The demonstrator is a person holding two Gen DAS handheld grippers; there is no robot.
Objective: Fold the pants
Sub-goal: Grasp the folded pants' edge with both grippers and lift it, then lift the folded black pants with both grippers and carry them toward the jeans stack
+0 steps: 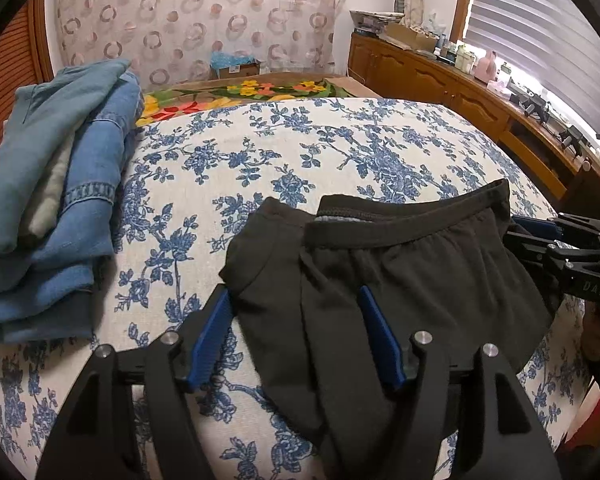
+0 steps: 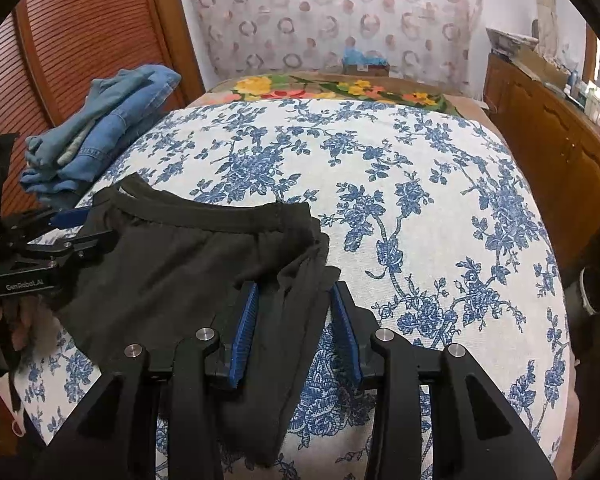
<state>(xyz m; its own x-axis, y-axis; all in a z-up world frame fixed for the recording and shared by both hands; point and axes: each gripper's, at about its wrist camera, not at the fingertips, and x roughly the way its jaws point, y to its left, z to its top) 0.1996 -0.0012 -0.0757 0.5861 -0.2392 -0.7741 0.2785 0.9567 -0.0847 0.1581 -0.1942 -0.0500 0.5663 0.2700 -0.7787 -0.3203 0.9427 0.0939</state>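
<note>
Left hand-held gripper [image 1: 296, 316]: blue pads spread wide, straddling the left edge of the black pants [image 1: 400, 268]; pads not pressing on the fabric, left pad just off the cloth over the bedsheet, right pad lying over the black fabric. Pointed steeply down at the bed. Same gripper seen from the right wrist view at far left edge [image 2: 66, 232], fingertips at the waistband corner.

Right hand-held gripper [image 2: 294, 320]: jaws narrower, a bunched fold of the pants' right edge running between the two blue pads; whether the pads actually pinch it, cannot tell. Also seen in the left wrist view at far right [image 1: 540, 236], tips at the other end of the waistband. Part of a hand behind it, blurred.

Pants lying on the near part of the bed [image 2: 420, 200], waistband away from the cameras and curved, opening slightly gaping, fabric wrinkled, lower part hanging toward the near edge between the two grippers.

Bed covered with white sheet with blue flower print; beyond it a floral blanket [image 1: 260, 92] in yellow, orange, green. Stack of folded denim clothes [image 1: 60, 200] at far left of bed, well apart from the pants. Wooden cabinet [image 1: 440, 76] along the right wall, cluttered top. Patterned curtain [image 1: 200, 16] at the back.
</note>
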